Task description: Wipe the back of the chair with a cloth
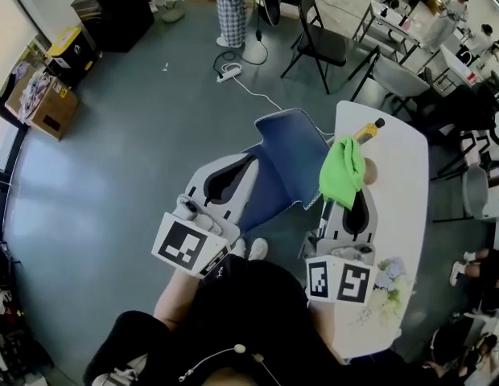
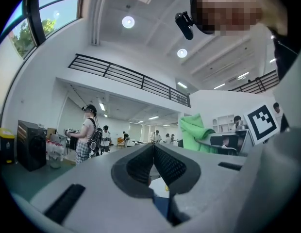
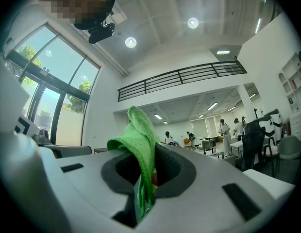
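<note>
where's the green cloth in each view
Head view: green cloth right of centre, held in the right claw.
Left gripper view: right of centre, beside the marker cube.
Right gripper view: dead centre, pinched in the claw.
Shared landmark: that marker cube, in head and left gripper views.

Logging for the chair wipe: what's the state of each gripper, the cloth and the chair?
left gripper: shut, empty.
right gripper: shut on the green cloth.
green cloth: bunched, sticking up out of the jaws.
blue chair: standing on the floor.
</note>
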`<state>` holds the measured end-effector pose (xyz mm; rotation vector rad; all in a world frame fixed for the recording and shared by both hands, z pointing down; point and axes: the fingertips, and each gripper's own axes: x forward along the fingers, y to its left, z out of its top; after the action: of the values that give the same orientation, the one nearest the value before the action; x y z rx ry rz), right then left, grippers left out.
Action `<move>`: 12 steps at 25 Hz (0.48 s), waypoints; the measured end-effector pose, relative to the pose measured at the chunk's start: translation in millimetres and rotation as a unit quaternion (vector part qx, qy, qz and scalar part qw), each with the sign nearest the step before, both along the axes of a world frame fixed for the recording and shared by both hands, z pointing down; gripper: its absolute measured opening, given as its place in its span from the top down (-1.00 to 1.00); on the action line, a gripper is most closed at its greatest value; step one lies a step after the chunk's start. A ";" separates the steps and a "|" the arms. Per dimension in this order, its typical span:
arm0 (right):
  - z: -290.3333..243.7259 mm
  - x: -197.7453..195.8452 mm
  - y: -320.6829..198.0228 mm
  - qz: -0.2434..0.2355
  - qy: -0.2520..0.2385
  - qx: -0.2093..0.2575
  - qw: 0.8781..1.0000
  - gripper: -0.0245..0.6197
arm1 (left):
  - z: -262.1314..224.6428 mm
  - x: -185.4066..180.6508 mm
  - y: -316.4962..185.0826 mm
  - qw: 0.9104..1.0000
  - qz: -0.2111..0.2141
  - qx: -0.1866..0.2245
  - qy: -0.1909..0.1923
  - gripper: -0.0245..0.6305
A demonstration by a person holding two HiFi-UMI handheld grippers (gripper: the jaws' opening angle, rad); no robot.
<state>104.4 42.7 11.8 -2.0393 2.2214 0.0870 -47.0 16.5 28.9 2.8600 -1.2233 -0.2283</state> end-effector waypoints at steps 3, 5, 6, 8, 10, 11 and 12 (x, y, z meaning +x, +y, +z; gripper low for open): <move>-4.2 -3.0 1.4 -0.014 -0.010 0.008 1.000 0.78 | -7.6 1.9 2.2 1.000 -0.006 0.015 -0.005 0.91; -6.3 -4.6 2.6 -0.024 -0.017 0.012 0.999 0.78 | -13.1 2.9 4.2 1.000 -0.009 0.025 -0.005 0.91; -6.9 -5.6 3.6 -0.027 -0.018 0.014 0.999 0.78 | -14.4 3.4 5.8 1.000 -0.010 0.029 -0.005 0.91; -8.5 -8.8 5.2 -0.034 -0.015 0.019 0.999 0.78 | -13.8 3.9 9.2 0.999 -0.011 0.030 -0.008 0.91; -10.0 -13.3 5.7 -0.044 -0.011 0.021 0.999 0.78 | -14.9 4.4 12.0 0.999 -0.013 0.030 -0.006 0.91; -10.2 -15.8 5.8 -0.050 -0.010 0.020 0.998 0.78 | -16.6 4.5 13.1 0.999 -0.014 0.034 -0.003 0.91; -10.1 -18.3 6.0 -0.056 -0.009 0.020 0.998 0.78 | -17.7 4.4 14.5 0.999 -0.015 0.037 0.000 0.91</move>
<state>86.2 48.7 1.7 -1.8840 2.2990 0.1005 -42.6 31.0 11.2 2.9053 -1.2864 -0.2799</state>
